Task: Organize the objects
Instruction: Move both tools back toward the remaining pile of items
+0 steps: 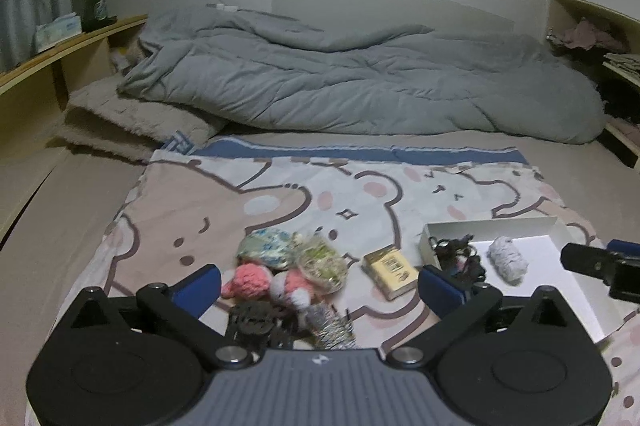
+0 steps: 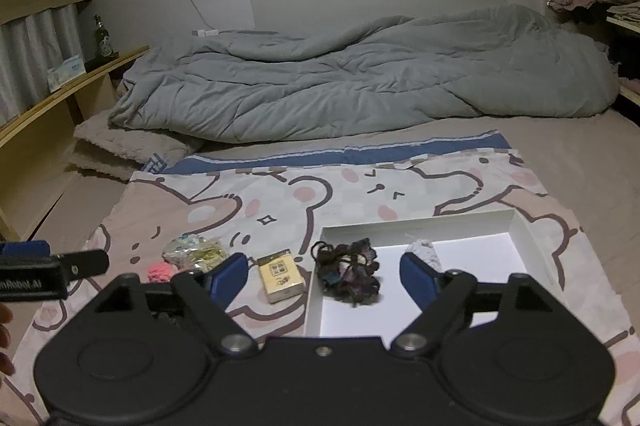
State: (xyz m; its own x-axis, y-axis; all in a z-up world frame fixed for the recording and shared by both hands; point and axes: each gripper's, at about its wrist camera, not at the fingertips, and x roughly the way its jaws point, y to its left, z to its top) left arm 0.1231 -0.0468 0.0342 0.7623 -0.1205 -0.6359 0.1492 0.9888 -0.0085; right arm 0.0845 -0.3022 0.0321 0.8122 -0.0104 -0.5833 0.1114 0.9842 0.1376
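Note:
On a bear-print cloth (image 1: 192,201) stands a shallow white box (image 1: 492,226) holding a dark tangle of hair ties (image 1: 460,258) and a pale yarn ball (image 1: 508,260). Left of the box lie a yellow pack (image 1: 390,272), a pink knitted toy (image 1: 250,278), a floral pouch (image 1: 264,246) and a clear bag (image 1: 322,262). My left gripper (image 1: 318,286) is open above the toy pile and touches nothing. My right gripper (image 2: 323,272) is open over the box's (image 2: 516,222) near left corner. The hair ties (image 2: 348,274) lie beyond its fingers, the yellow pack (image 2: 280,276) to their left.
A rumpled grey duvet (image 1: 360,77) fills the back of the bed, with a folded beige blanket (image 1: 132,121) at its left. A wooden shelf (image 1: 60,45) on the left carries a bottle (image 1: 96,3) and a tissue box (image 1: 58,29). More shelves stand at the right.

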